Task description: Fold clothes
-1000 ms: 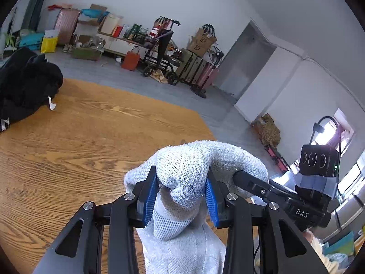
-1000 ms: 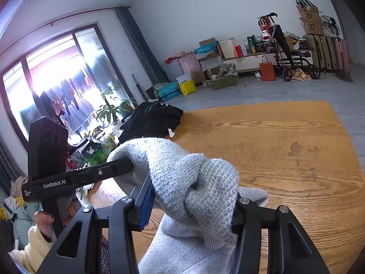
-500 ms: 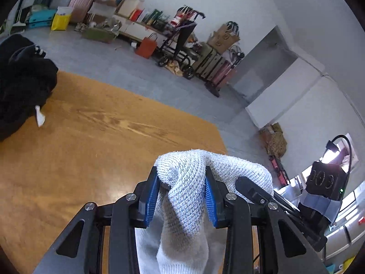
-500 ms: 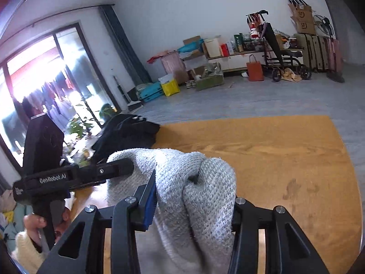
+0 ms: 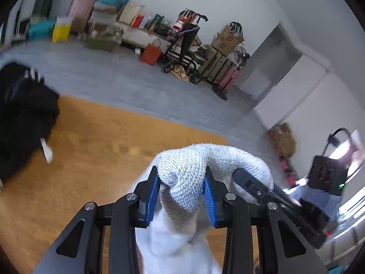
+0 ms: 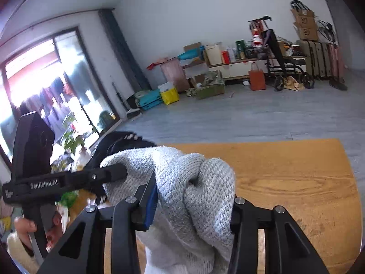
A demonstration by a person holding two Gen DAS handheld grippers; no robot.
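Holding one pale grey knitted garment (image 5: 182, 182) up off a wooden table (image 5: 95, 159) with both tools, likely to let the loose cloth hang free below before laying it down for a fold.

Left gripper (image 5: 181, 193): pinching a bunched fold of the knit between its blue pads (image 5: 152, 196), jaws partly closed and pressing on the cloth from both sides. Rest of the garment drooping straight beneath the jaws, toward the camera. Table lying ahead of and below the fingertips; a dark heap of black clothing (image 5: 20, 123) sitting off to the left of this tool.

Right gripper (image 6: 191, 196): likewise clamping a thick wad of the same grey knit (image 6: 182, 182), jaws about half closed, with cloth bulging over and hiding the right-hand pad. Left tool's black body reaching in just beside it on the left, touching the same fabric. Bare tabletop (image 6: 296, 178) stretching ahead and to the right.

Gripping at two close points, probably matching corners or an edge.
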